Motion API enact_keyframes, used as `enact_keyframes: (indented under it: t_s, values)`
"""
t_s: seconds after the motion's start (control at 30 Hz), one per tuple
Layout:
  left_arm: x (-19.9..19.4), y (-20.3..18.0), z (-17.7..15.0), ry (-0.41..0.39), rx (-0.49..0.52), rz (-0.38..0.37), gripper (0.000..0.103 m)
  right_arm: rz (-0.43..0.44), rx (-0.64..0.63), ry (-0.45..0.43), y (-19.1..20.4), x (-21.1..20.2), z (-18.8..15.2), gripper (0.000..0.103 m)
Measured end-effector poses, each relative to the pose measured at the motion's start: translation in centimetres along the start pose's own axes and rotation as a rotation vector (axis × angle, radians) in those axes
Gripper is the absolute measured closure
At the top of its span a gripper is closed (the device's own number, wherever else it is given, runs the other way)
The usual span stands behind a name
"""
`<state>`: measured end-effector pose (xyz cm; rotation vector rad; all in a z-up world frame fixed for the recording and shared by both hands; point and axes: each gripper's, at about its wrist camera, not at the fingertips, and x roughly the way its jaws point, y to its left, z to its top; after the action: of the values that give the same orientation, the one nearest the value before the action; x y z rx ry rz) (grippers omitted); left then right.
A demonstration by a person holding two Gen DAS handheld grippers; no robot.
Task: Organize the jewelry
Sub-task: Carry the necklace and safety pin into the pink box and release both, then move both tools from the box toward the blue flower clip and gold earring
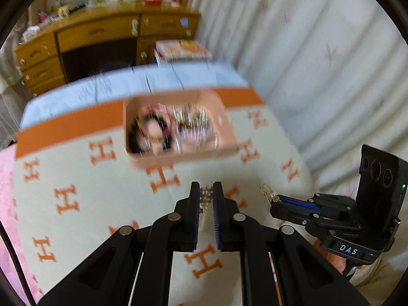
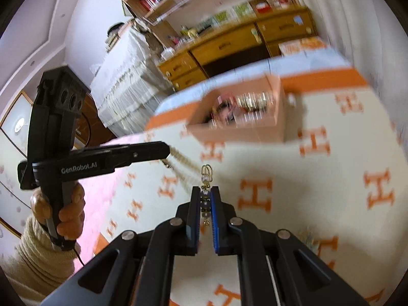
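Note:
A bead necklace with a gold clasp (image 2: pixel 206 172) hangs between both grippers above a cream blanket (image 1: pixel 76 168) patterned with orange H letters. My left gripper (image 1: pixel 206 188) is shut on its beads (image 1: pixel 206 196). My right gripper (image 2: pixel 205 191) is shut on the clasp end, and a pale strand (image 2: pixel 186 164) runs from there to the left gripper (image 2: pixel 167 150), which a hand (image 2: pixel 68 211) holds. In the left wrist view the right gripper (image 1: pixel 274 201) sits low at the right with the clasp (image 1: pixel 266 190) sticking out. A pink box (image 1: pixel 224 150) of mixed jewelry, blurred, stands on the blanket beyond both grippers.
A wooden dresser (image 1: pixel 97 35) with drawers stands past the bed's far edge. Pale curtains (image 1: pixel 318 63) hang along the right side. A stack of books (image 1: pixel 181 49) lies near the dresser. Pink bedding (image 1: pixel 6 191) borders the blanket on the left.

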<state>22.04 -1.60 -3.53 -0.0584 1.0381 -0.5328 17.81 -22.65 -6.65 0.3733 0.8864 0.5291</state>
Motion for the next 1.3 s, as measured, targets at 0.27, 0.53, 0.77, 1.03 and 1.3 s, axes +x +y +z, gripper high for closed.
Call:
enact_keyframes:
  t_s: [0.27,0.53,0.77,1.03,1.3]
  values:
    - [-7.0,0.5,6.1,-0.227,-0.066,0.051,0.096,-0.034,-0.006,-0.13,1.8,-1.3,8.4,0.096]
    - [-2.8,1.6,8.2,-0.214,-0.078,0.097,0.096,-0.072,0.075,-0.056,-0.5,4.8,11.2,0.095]
    - [4.4,3.6,7.8,-0.122,-0.103,0.123,0.093,-0.092,0.132,0.064,-2.8,10.9,9.8,0.095]
    - [5.1,3.7,5.7,-0.124,-0.088,0.188,0.034,-0.118,0.113,0.08,-3.1,10.3,8.1,0.088]
    - [3.1,1.9,2.4,-0.109,-0.092,0.232,0.02,-0.124,0.074,0.048,-2.6,5.9,5.6,0.082]
